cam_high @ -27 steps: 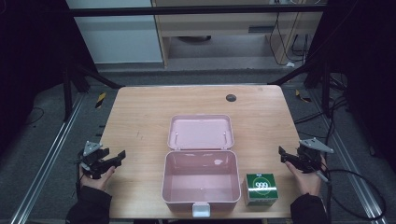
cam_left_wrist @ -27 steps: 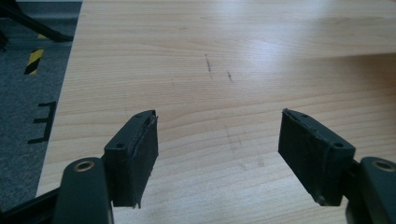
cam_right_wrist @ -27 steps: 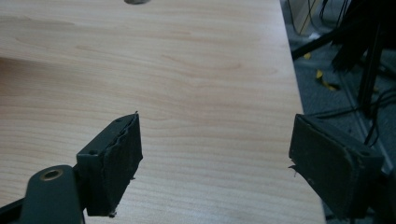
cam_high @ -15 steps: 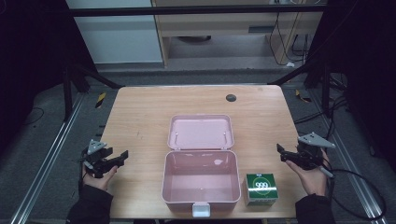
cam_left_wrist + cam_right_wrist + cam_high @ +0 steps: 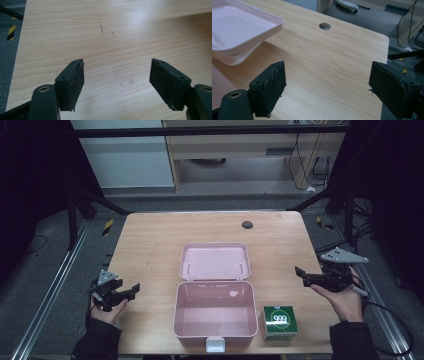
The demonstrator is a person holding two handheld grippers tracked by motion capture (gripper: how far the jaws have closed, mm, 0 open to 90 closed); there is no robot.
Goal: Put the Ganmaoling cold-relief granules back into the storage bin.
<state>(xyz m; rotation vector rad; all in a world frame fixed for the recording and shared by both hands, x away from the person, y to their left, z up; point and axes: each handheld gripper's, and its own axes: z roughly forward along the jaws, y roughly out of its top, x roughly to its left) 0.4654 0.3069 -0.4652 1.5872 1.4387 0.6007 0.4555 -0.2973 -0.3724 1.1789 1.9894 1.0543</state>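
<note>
Both grippers, left gripper [image 5: 131, 290] and right gripper [image 5: 300, 272], are black with grey three-cornered top plates, worn dark pads [image 5: 76, 83] and trailing cables; sleeves [image 5: 97, 340] dark.

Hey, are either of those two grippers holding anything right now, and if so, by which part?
Nothing is held. The left gripper and the right gripper both stand open over bare table, apart from the pink box.

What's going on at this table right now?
A person sits at a wooden table with a gripper in each hand. The left gripper and the right gripper both hover open and hold nothing, one either side of an open pink box whose lid lies flat behind it. A small green box stands right of the pink box, untouched.
</note>
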